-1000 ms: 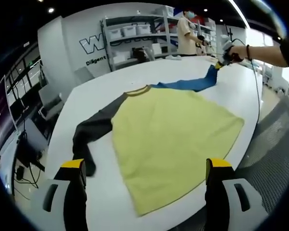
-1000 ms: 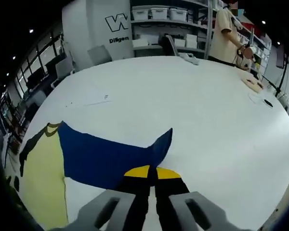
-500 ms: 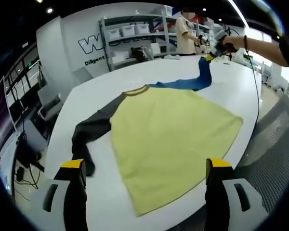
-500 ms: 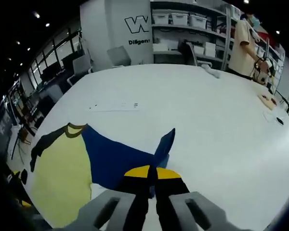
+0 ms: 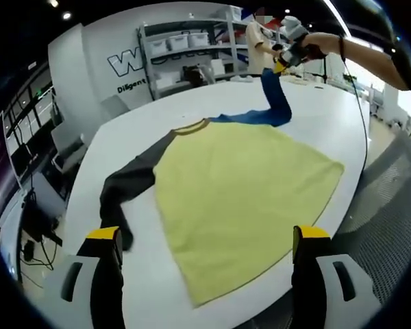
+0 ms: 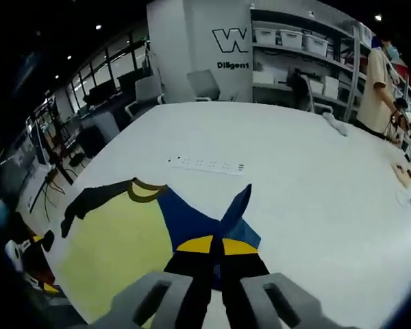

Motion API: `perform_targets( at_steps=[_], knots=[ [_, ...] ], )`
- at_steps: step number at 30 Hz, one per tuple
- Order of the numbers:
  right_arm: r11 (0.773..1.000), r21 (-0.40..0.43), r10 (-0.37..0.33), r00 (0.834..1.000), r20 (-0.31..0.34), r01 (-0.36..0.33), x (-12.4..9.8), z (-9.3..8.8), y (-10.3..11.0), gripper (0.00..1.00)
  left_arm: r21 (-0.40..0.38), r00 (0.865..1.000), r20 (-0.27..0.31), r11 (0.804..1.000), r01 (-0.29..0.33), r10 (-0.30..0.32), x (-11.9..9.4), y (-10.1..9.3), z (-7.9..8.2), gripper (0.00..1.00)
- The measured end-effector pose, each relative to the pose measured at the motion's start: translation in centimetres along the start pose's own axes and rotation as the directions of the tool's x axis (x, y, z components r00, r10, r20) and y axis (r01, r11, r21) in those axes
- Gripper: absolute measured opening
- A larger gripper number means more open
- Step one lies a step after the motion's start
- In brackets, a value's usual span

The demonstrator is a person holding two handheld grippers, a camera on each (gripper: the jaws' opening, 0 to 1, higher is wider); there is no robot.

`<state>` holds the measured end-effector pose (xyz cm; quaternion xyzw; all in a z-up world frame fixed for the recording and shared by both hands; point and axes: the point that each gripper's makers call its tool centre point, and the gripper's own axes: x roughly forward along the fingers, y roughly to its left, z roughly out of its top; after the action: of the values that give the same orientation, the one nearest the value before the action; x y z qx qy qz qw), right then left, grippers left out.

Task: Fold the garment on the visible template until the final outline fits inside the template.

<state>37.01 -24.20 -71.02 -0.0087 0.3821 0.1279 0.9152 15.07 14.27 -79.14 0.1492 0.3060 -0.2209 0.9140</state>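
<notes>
A yellow shirt lies flat on the white table, with a dark grey sleeve at the left and a blue sleeve at the far side. My right gripper is shut on the blue sleeve's cuff and holds it lifted above the table. In the right gripper view the blue sleeve rises from the shirt body into my shut right gripper. My left gripper stands open near the shirt's hem, its fingers apart and holding nothing.
A white power strip lies on the table beyond the collar. Shelves with boxes and a standing person are behind the table. Chairs stand at the far edge. The table's edge runs close to the hem.
My right gripper has lifted the blue sleeve's cuff higher and carried it inward toward the shirt body. The left gripper has stayed put.
</notes>
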Motion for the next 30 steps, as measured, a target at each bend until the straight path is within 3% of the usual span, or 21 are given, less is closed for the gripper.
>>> perform_targets(
  at_steps=[11, 19, 30],
  knots=[
    [0.995, -0.084, 0.058, 0.998, 0.018, -0.056, 1.7, 1.5, 5.0, 0.00, 0.023, 1.000, -0.006, 1.000, 0.008, -0.008, 0.0, -0.2, 0.0, 0.99],
    [0.987, -0.137, 0.094, 0.995, 0.040, -0.088, 1.9, 1.9, 9.8, 0.00, 0.010, 1.000, -0.001, 1.000, 0.007, -0.007, -0.1, -0.2, 0.0, 0.99],
    [0.970, -0.194, 0.153, 0.988, 0.023, -0.145, 4.4, 3.4, 15.2, 0.00, -0.035, 1.000, 0.024, 0.999, 0.003, -0.002, -0.3, 0.2, 0.4, 0.99]
  ],
)
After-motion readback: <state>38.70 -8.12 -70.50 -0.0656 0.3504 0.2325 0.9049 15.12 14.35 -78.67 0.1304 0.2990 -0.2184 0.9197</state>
